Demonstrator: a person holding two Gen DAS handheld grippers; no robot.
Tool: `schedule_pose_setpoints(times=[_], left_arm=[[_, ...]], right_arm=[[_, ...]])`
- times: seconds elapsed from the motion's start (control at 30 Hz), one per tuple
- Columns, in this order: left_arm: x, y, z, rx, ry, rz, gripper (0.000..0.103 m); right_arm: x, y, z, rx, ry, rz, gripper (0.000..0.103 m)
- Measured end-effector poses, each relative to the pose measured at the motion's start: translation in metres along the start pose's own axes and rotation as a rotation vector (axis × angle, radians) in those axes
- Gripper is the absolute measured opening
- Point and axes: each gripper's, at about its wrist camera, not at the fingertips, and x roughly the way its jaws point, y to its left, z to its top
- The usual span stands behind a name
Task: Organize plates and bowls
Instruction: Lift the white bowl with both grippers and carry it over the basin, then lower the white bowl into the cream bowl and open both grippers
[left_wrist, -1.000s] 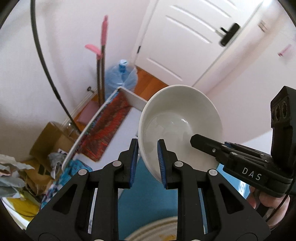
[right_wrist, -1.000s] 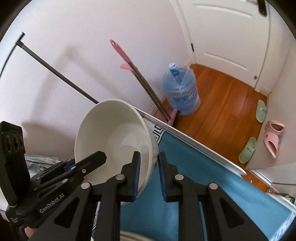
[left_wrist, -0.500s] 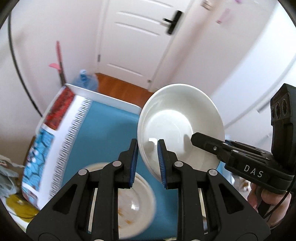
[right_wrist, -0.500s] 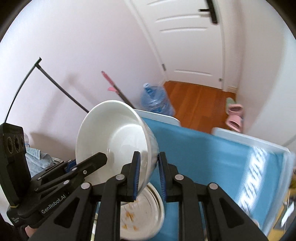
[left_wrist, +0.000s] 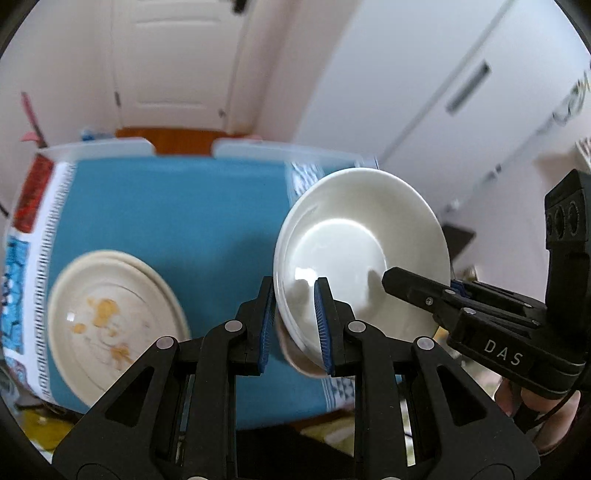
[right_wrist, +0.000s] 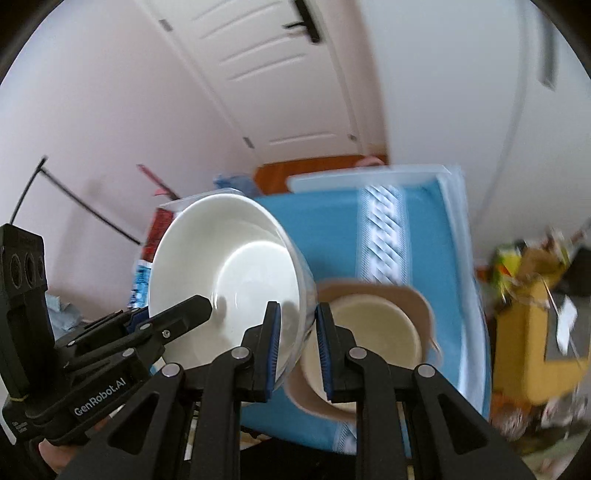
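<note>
The white bowl (left_wrist: 360, 254) is held tilted in the air above the blue cloth (left_wrist: 177, 218), its rim clamped by the left gripper (left_wrist: 293, 325) and, on the opposite side, by the right gripper (right_wrist: 297, 349), with a stained plate (left_wrist: 110, 328) lying below.

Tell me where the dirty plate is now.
In the left wrist view, the dirty plate lies on the blue cloth, left of the white bowl held up by both tools.
</note>
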Motion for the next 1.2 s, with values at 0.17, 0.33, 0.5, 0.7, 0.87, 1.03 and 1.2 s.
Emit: schedule_pose_setpoints(times=[0.17, 0.33, 0.5, 0.7, 0.87, 1.03, 1.2], left_arm=[[0.042, -0.021, -0.01, 0.063, 0.113, -0.009, 0.019], [0.074, -0.034, -0.014, 0.135, 0.18, 0.041, 0.019], [0.092, -0.04, -0.017, 0.212, 0.212, 0.096, 0.019], [0.099, -0.047, -0.017, 0.276, 0.223, 0.157, 0.019], [0.105, -0.051, -0.021, 0.329, 0.227, 0.207, 0.019], [0.107, -0.052, -0.023, 0.351, 0.226, 0.237, 0.019], [0.107, -0.055, -0.026, 0.371, 0.221, 0.267, 0.019]], right_arm=[[0.012, -0.035, -0.019, 0.086, 0.028, -0.038, 0.018], [0.03, -0.055, -0.03, 0.125, 0.057, -0.064, 0.018], [0.038, -0.061, -0.037, 0.123, 0.068, -0.09, 0.018], [0.044, -0.067, -0.039, 0.118, 0.077, -0.106, 0.018], [0.046, -0.066, -0.037, 0.092, 0.084, -0.134, 0.018], [0.047, -0.062, -0.037, 0.052, 0.09, -0.158, 0.018], [0.047, -0.061, -0.038, 0.033, 0.098, -0.167, 0.018]])
